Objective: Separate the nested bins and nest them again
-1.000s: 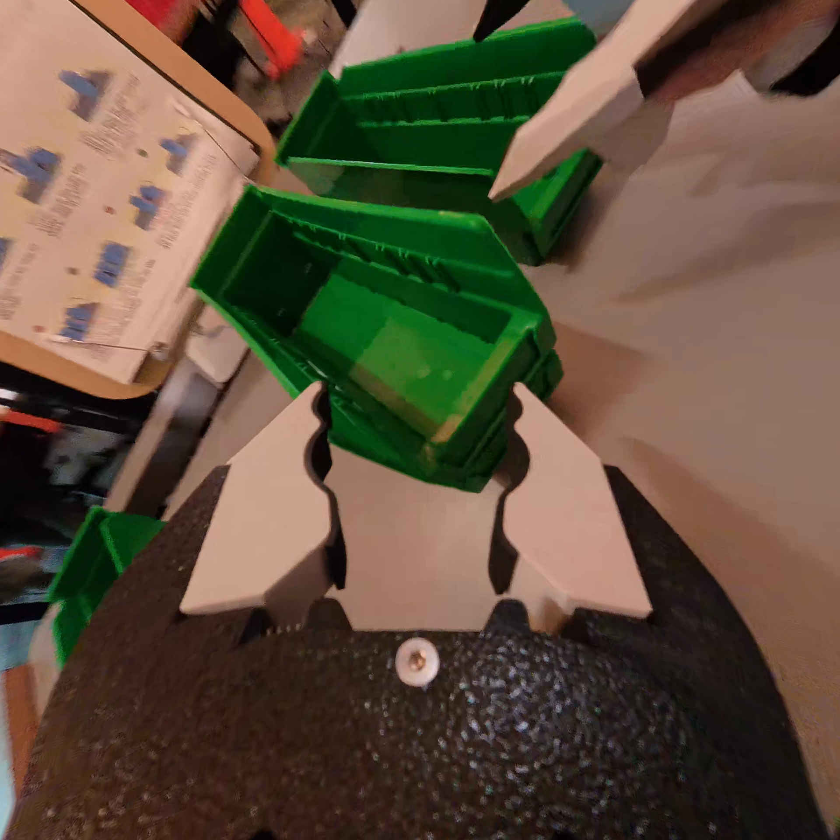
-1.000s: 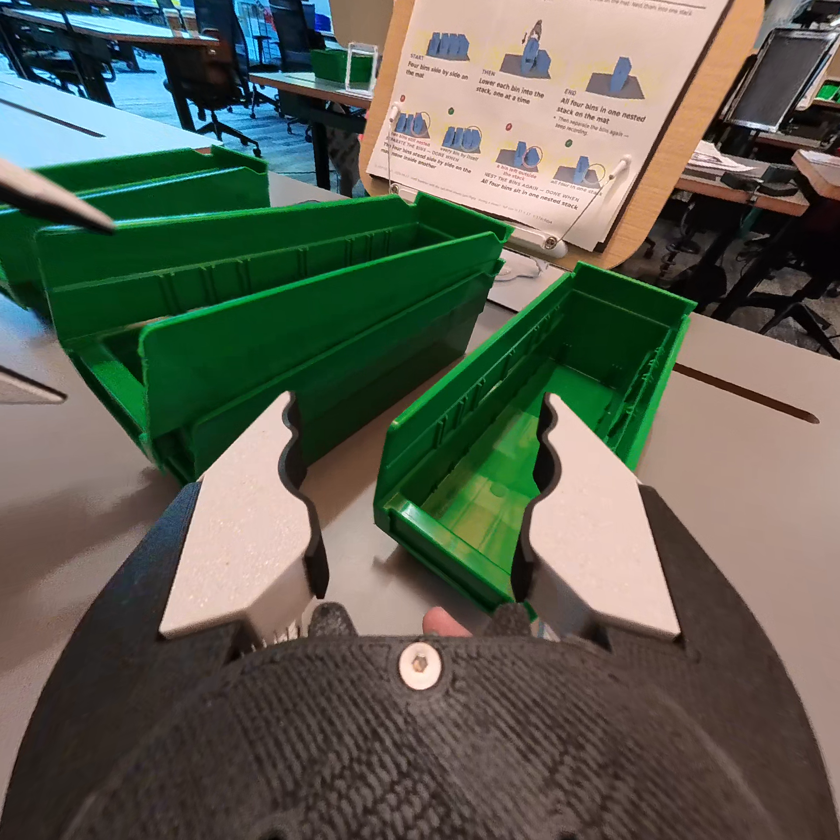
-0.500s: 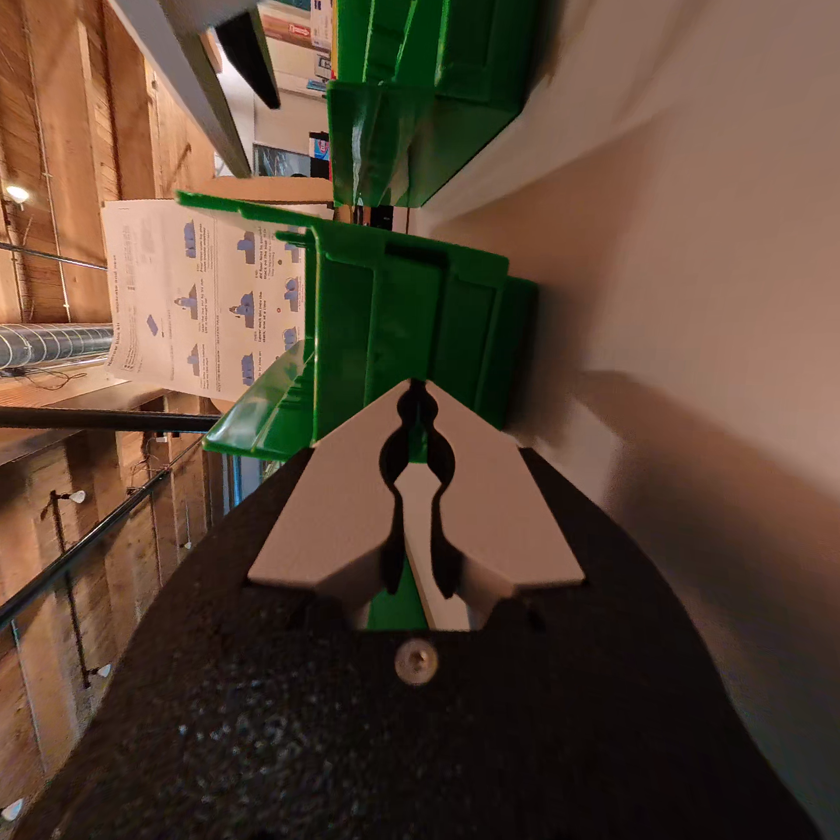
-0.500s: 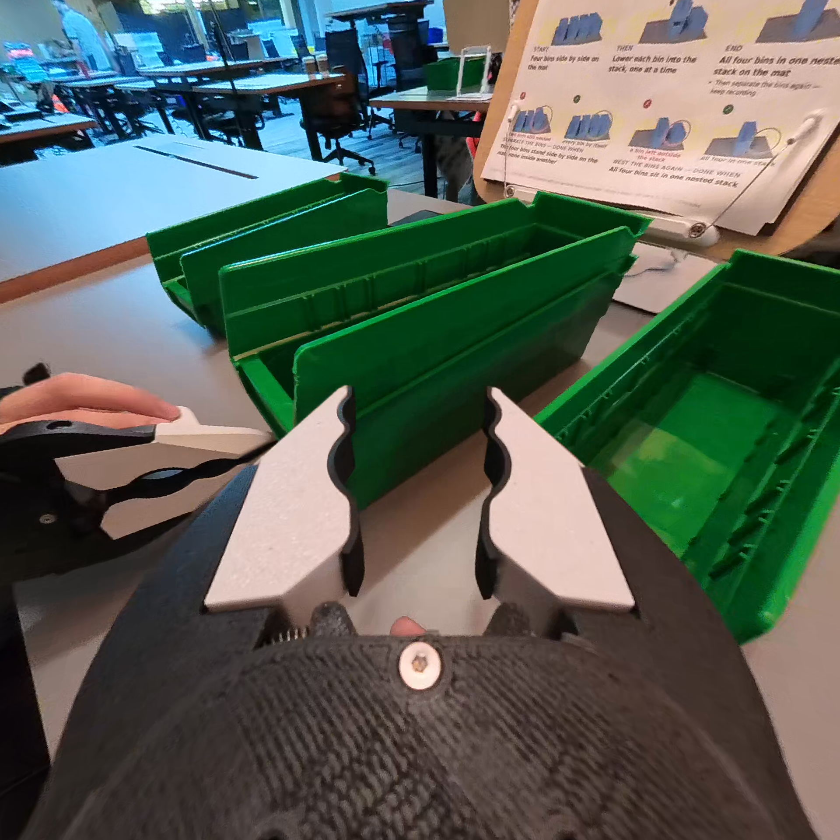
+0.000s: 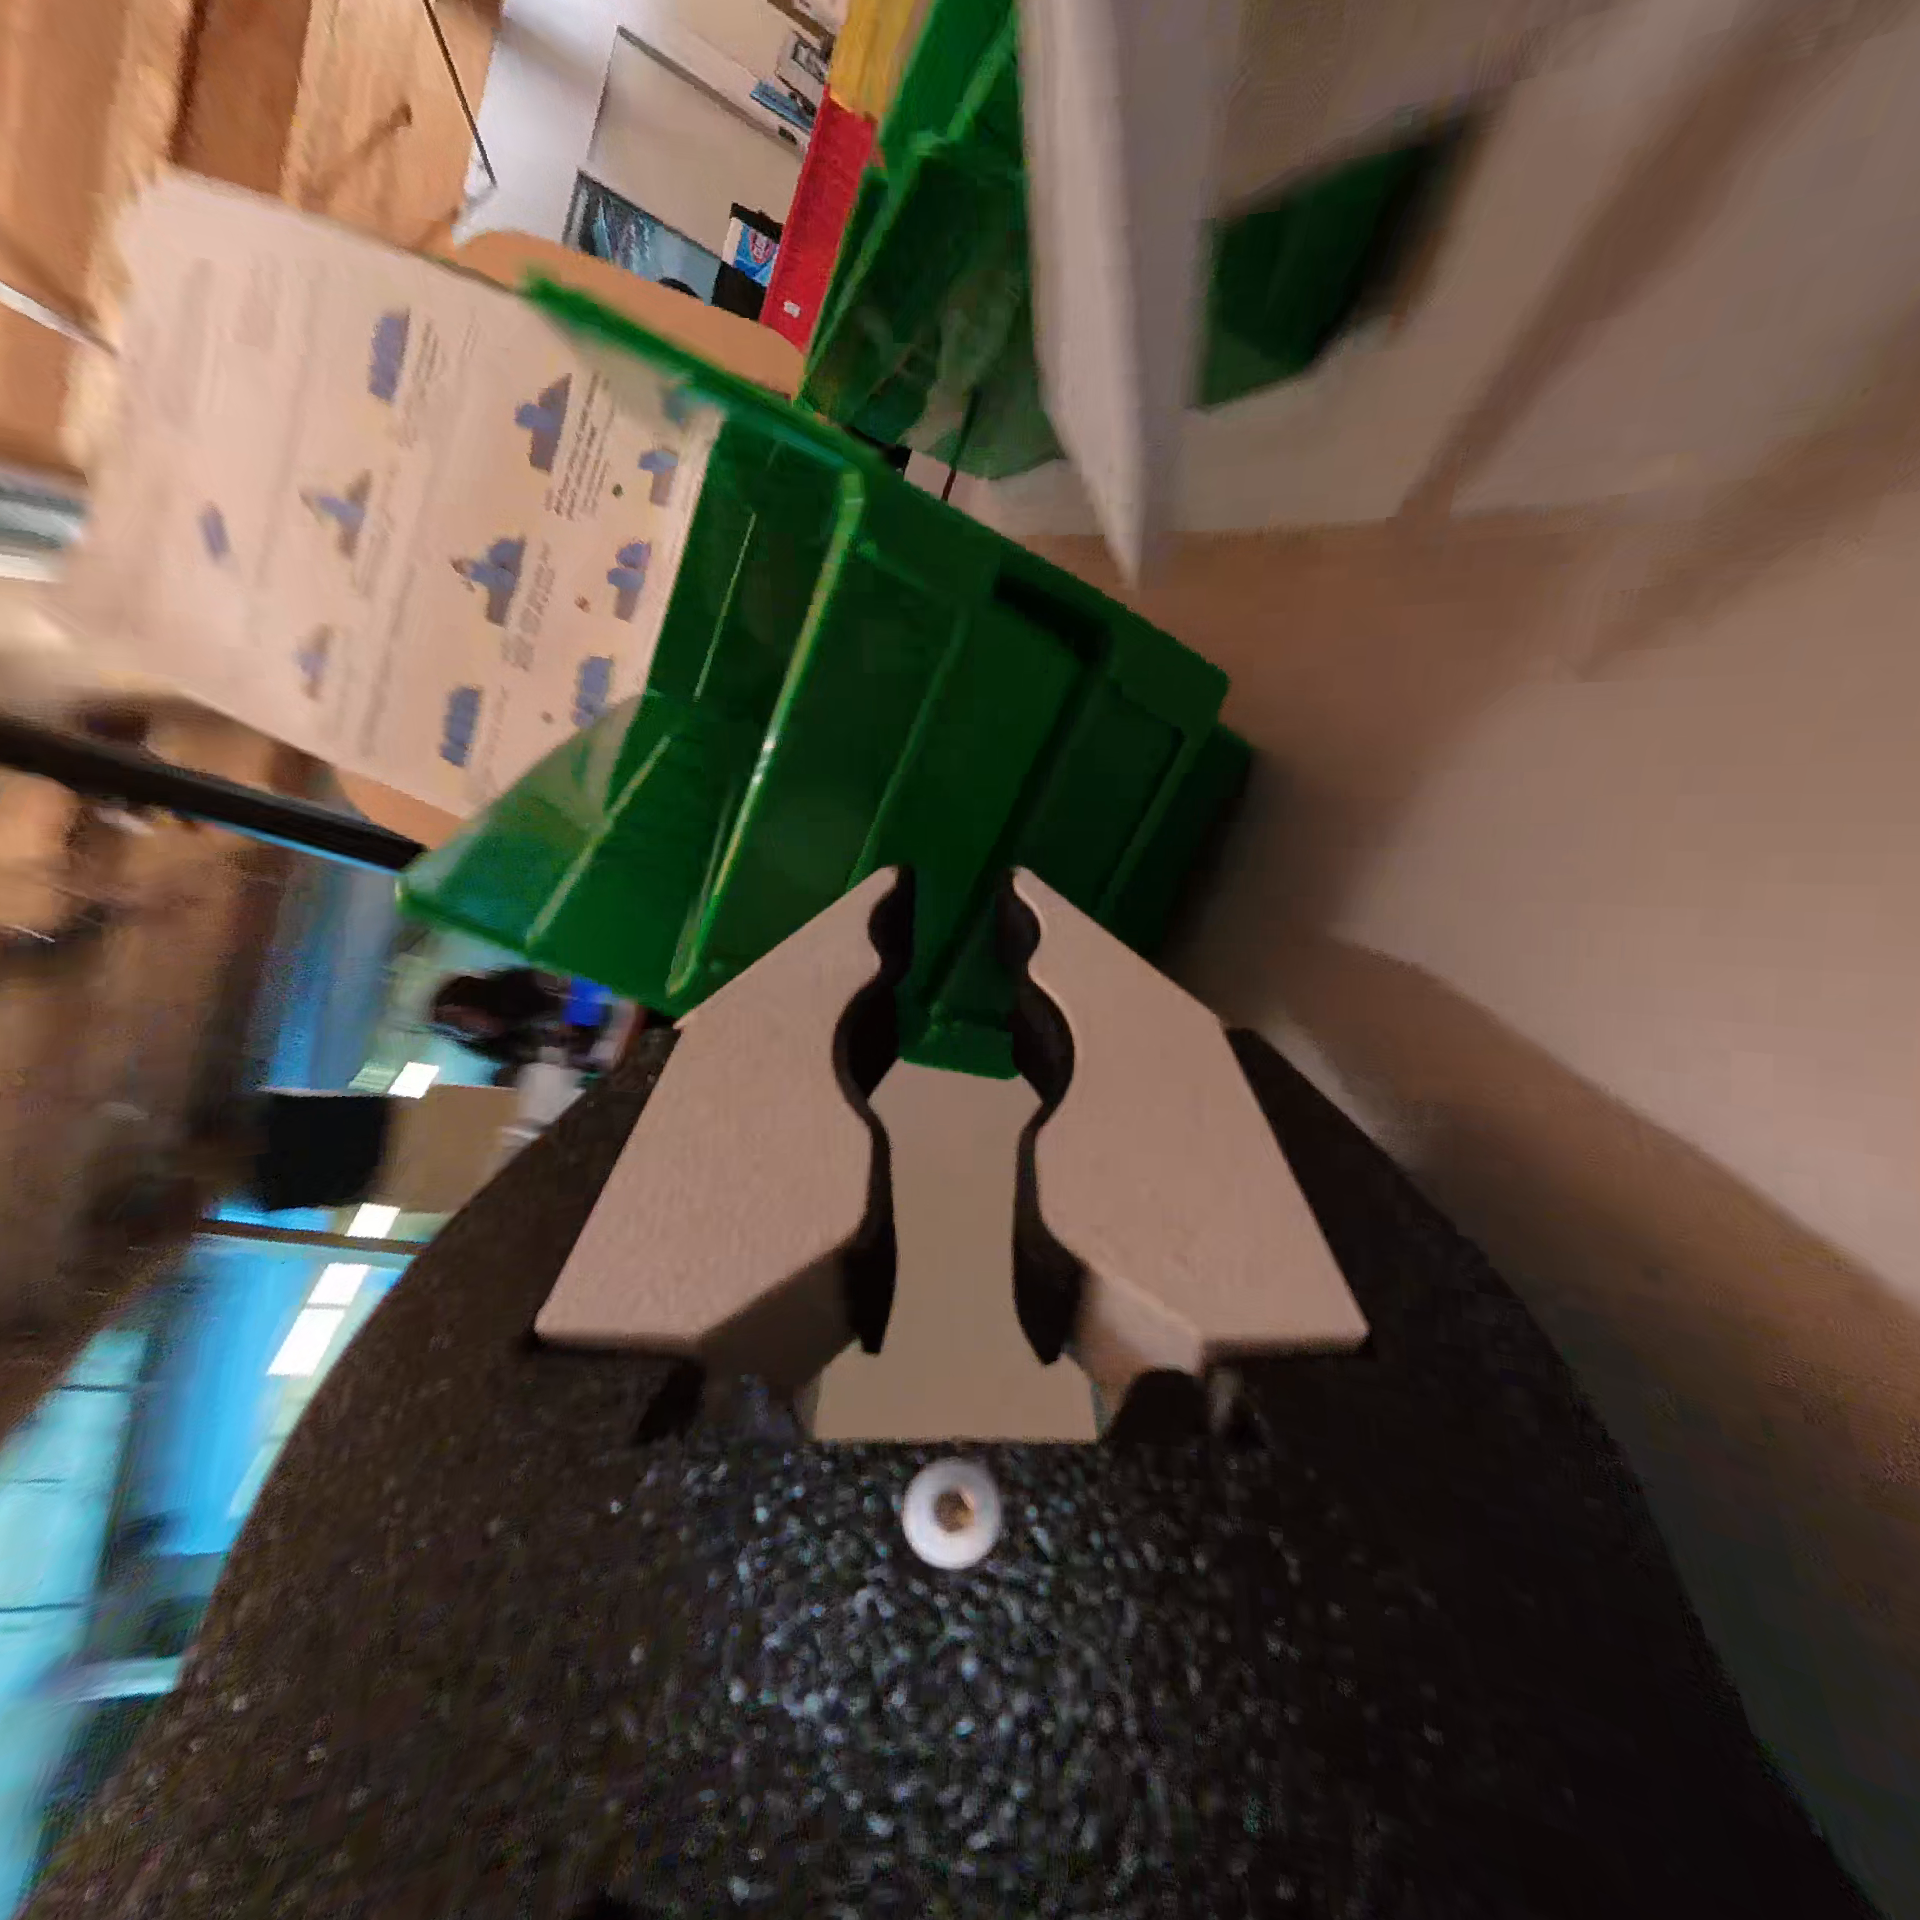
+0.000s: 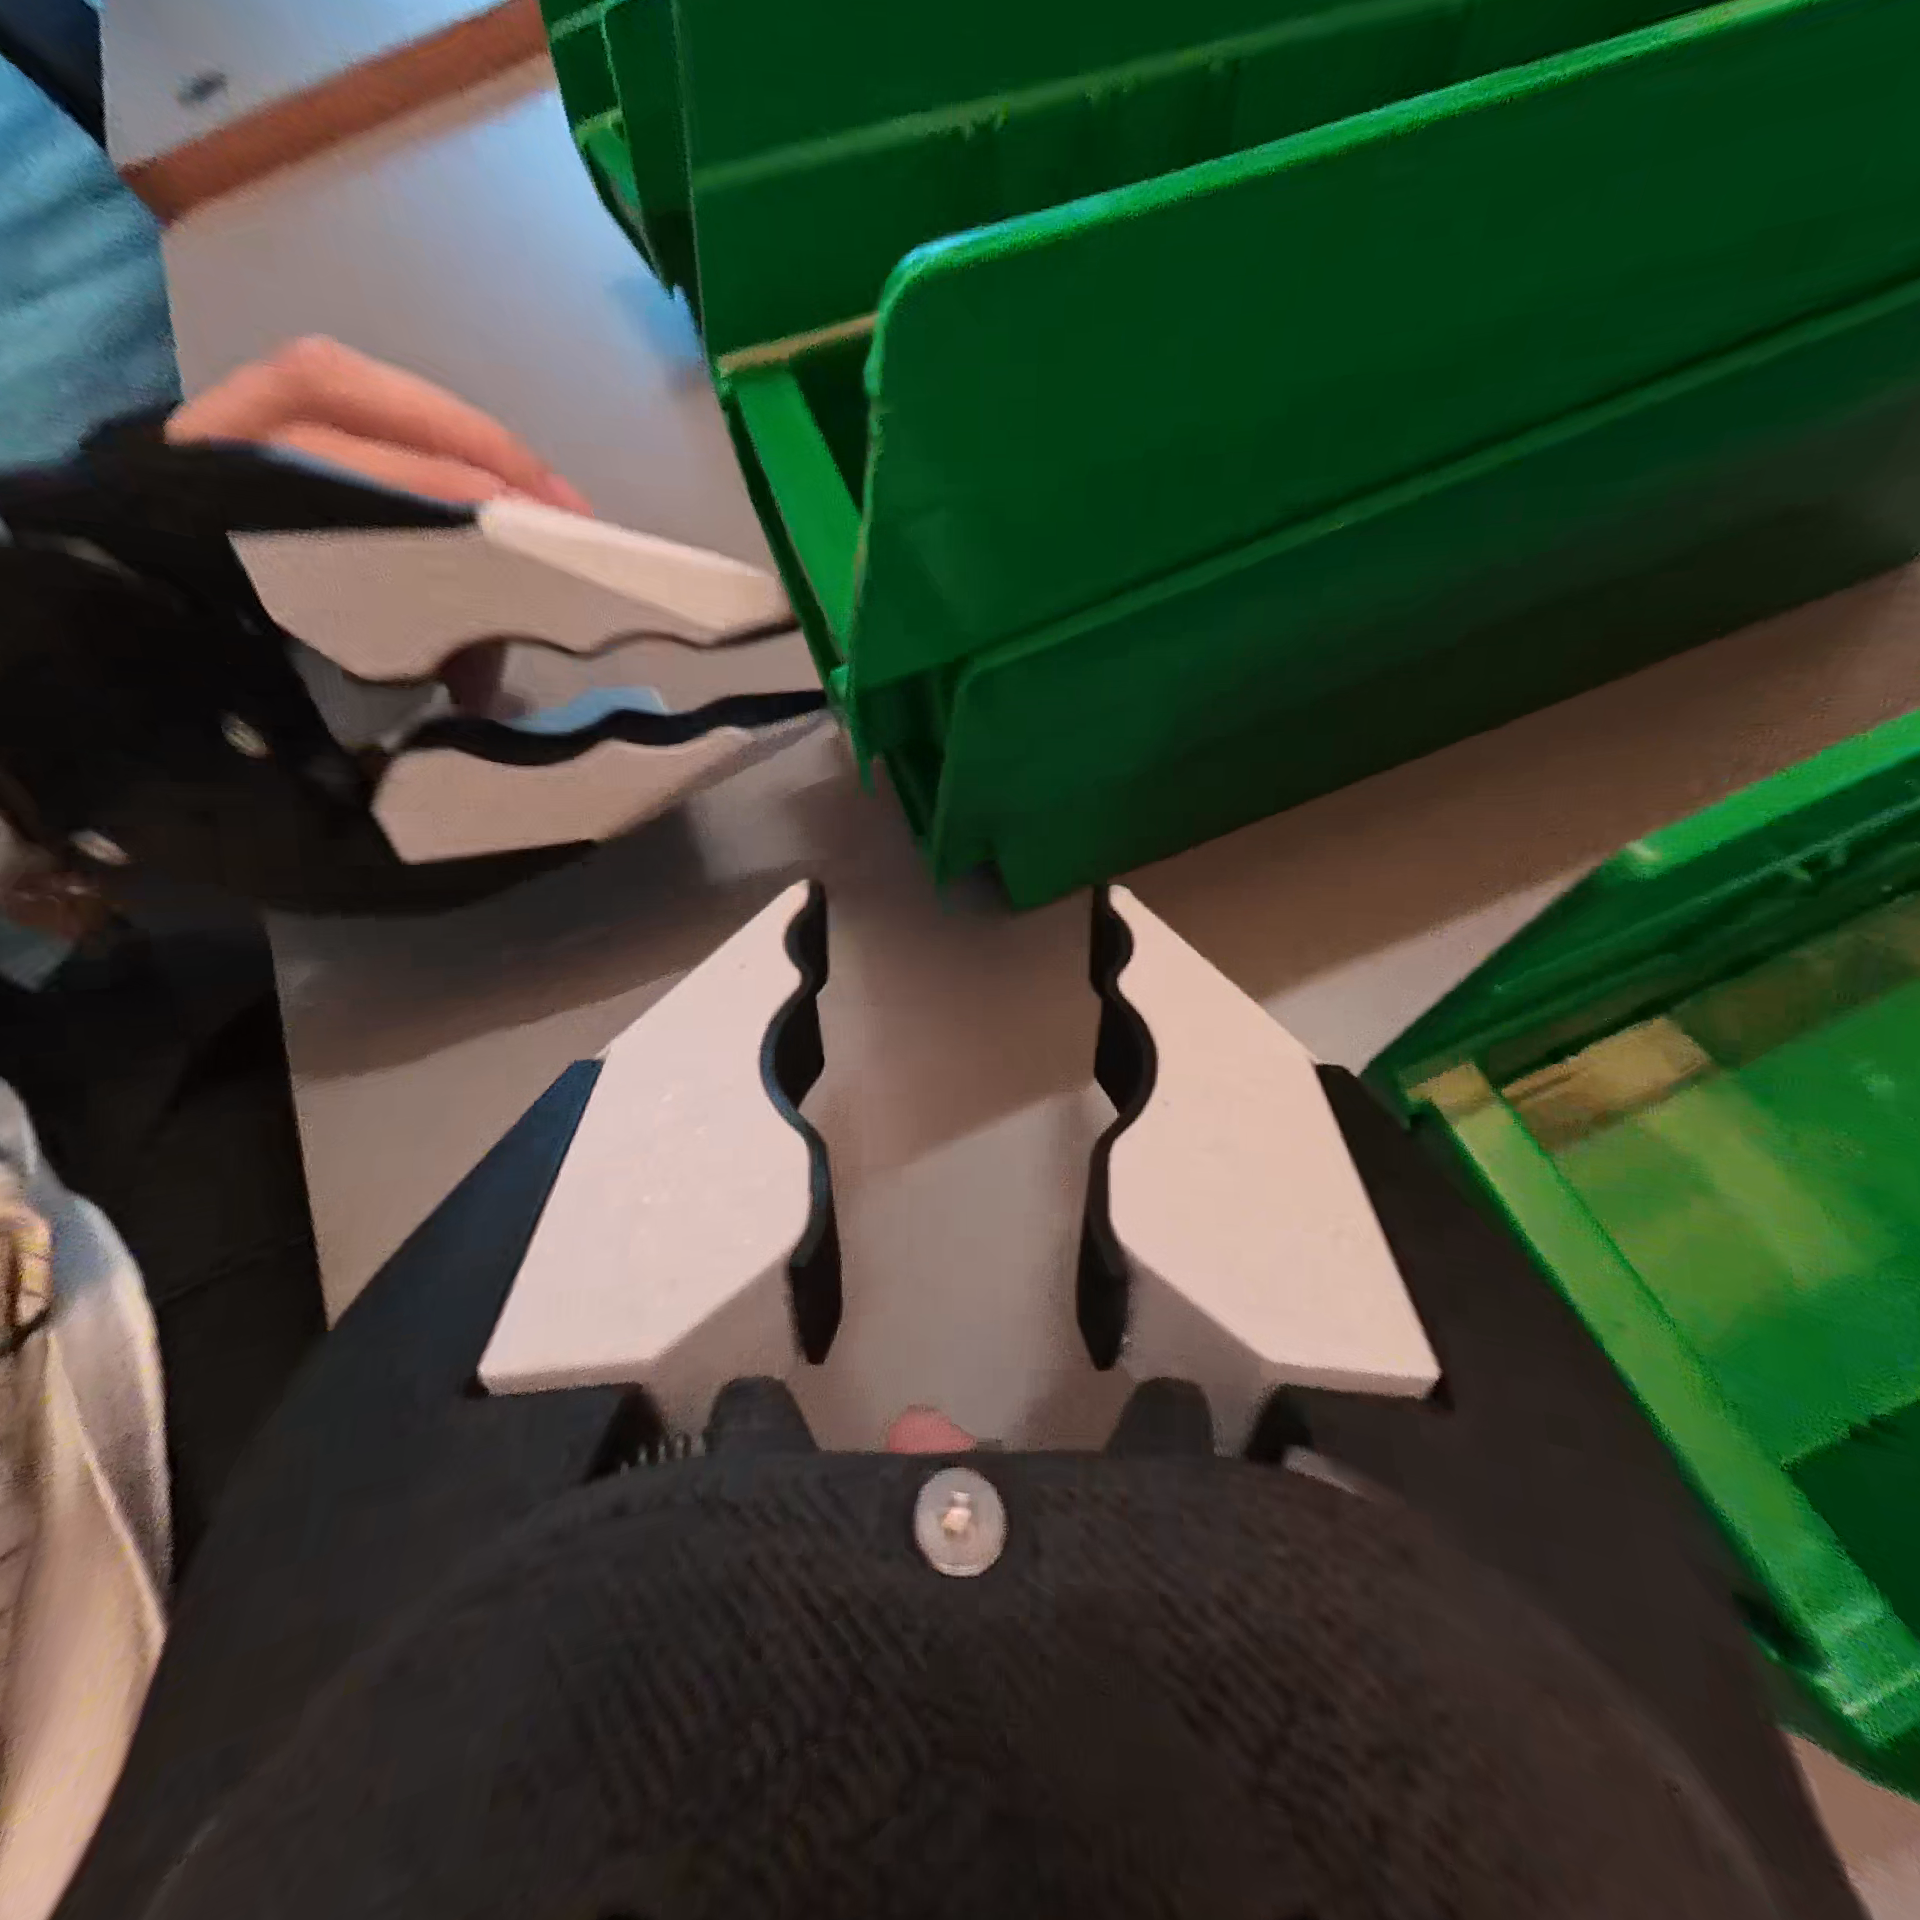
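The left gripper (image 6: 800,660) is turned on its side at the end wall of the nested bins (image 6: 1351,499), fingers narrowed around the lip but not yet pinching it — set, I'd guess, to steady or lift one bin. The right gripper (image 6: 956,914) hangs just short of the stack's near corner, fingers half apart and empty. One single bin (image 6: 1662,1195) lies alone on the desk (image 6: 468,270) — already separated.

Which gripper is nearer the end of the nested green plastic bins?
Left. The left gripper has its fingers at the end wall of the nested green plastic bins; the right gripper sits just short of their corner, open.
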Tool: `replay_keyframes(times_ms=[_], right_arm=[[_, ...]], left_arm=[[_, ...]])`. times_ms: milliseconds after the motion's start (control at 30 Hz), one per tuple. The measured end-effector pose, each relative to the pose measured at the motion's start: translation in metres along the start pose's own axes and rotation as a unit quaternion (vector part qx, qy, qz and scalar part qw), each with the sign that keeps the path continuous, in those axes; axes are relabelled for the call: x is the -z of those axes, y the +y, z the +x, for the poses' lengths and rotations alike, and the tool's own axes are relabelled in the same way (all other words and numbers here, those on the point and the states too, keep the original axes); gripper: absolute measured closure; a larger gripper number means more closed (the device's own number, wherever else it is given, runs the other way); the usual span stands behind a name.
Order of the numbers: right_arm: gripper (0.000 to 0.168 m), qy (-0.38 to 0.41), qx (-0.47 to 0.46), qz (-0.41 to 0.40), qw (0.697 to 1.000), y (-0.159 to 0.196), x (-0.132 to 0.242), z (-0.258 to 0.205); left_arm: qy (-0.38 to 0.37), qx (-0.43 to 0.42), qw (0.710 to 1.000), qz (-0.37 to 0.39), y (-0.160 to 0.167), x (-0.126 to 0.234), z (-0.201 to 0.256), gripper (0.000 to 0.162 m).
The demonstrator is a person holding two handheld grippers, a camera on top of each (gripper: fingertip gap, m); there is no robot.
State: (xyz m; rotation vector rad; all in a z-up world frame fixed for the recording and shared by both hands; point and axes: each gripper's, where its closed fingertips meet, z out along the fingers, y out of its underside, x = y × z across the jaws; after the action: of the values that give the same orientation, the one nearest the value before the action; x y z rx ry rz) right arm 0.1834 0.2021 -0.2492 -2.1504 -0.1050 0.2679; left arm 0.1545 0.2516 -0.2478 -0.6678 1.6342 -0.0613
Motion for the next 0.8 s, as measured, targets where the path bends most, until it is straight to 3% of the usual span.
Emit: replay_keyframes(times_ms=[100,267,500,667,733,800], right_arm=[[0.110,0.027,0.026,-0.023,0.999,0.005,-0.007,0.003],[0.117,0.051,0.000,-0.011,0.999,-0.001,-0.012,0.008],[0.115,0.039,-0.037,0.021,0.998,-0.010,-0.022,0.000],[0.120,0.062,-0.071,0.041,0.995,-0.010,-0.029,0.009],[0.124,0.069,-0.076,0.050,0.993,-0.010,-0.029,0.013],[0.126,0.073,-0.079,0.055,0.993,-0.011,-0.029,0.016]], left_arm=[[0.034,0.145,0.988,0.032,0.003,0.012,-0.006,0.144],[0.078,0.223,0.971,-0.030,0.036,0.019,-0.004,0.129],[0.151,0.427,0.892,-0.004,0.036,-0.005,-0.011,0.107],[0.261,0.485,0.835,-0.011,0.032,-0.017,0.006,0.117],[0.287,0.492,0.822,-0.002,0.028,-0.017,0.009,0.128],[0.291,0.493,0.820,-0.001,0.027,-0.019,0.009,0.128]])
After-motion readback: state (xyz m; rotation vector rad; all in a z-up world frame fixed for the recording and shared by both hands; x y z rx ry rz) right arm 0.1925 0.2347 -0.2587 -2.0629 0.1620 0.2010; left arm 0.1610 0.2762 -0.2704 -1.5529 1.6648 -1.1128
